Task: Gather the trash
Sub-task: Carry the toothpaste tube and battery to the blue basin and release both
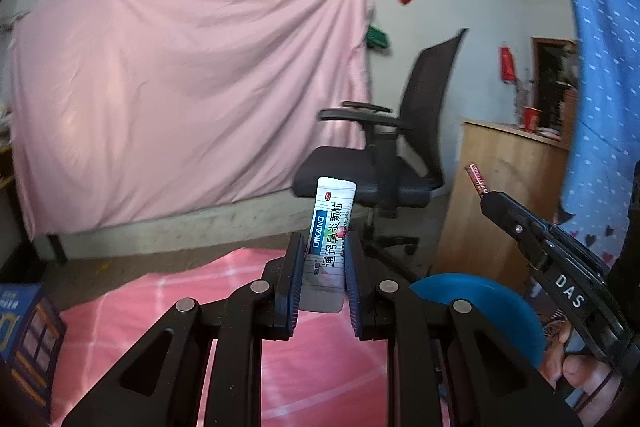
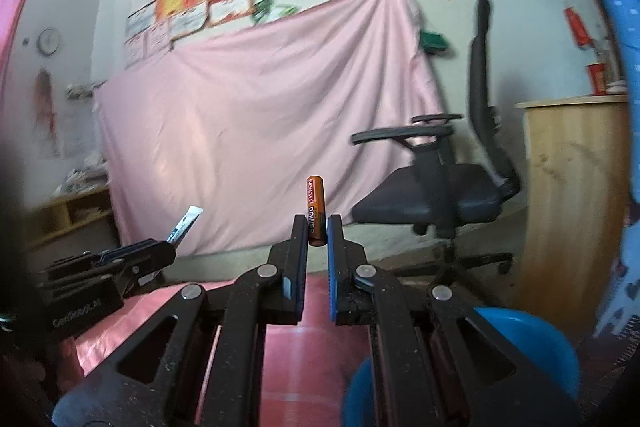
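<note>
My left gripper point(image 1: 323, 241) is shut on a white and blue medicine sachet point(image 1: 330, 223), which stands upright between the pads, raised above the pink table cover point(image 1: 160, 307). The right gripper point(image 2: 317, 223) is shut on an orange battery point(image 2: 315, 205) that points up between its blue pads. In the left wrist view the right gripper point(image 1: 486, 193) reaches in from the right with the battery point(image 1: 477, 179) at its tip. The right wrist view shows the left gripper point(image 2: 170, 241) at lower left with the sachet point(image 2: 185, 223) sticking out. Both are held level, side by side.
A blue bowl point(image 1: 480, 301) sits at the right on the table, also low right as the bowl point(image 2: 532, 343). Behind stand a black office chair point(image 1: 404, 151), a wooden cabinet point(image 1: 504, 195) with a red cup point(image 1: 531, 117), a hung pink sheet point(image 1: 180, 99). A blue box point(image 1: 28, 335) lies left.
</note>
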`<state>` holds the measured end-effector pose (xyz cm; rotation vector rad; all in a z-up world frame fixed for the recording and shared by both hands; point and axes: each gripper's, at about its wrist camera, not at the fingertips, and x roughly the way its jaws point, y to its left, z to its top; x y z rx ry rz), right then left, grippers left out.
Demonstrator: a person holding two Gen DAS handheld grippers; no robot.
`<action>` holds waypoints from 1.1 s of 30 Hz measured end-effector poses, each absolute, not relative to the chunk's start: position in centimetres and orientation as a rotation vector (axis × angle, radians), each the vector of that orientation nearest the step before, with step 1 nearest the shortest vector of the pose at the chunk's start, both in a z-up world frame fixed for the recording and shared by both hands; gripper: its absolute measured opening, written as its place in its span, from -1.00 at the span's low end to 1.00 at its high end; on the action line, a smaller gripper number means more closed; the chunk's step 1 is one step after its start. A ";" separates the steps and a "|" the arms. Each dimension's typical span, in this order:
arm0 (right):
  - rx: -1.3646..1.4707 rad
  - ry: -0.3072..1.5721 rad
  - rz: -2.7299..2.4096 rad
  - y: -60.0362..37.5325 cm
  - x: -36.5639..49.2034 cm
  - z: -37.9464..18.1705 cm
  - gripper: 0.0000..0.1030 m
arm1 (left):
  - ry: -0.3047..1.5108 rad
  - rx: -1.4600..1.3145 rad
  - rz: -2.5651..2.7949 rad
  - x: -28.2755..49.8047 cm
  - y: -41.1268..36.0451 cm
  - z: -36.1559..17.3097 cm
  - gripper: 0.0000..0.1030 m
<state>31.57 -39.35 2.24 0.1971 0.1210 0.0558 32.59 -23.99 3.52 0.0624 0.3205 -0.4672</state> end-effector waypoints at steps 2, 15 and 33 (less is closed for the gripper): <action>0.211 0.122 0.019 -40.5 31.2 2.4 -0.33 | 0.314 0.078 -0.500 32.3 -25.5 3.9 -0.68; 0.247 0.233 -0.136 -46.0 30.2 0.9 -0.33 | 0.367 0.138 -0.616 32.3 -32.4 2.7 -0.68; 0.316 0.329 -0.169 -47.9 31.0 -0.6 -0.33 | 0.498 0.171 -0.645 33.5 -35.1 -0.8 -0.68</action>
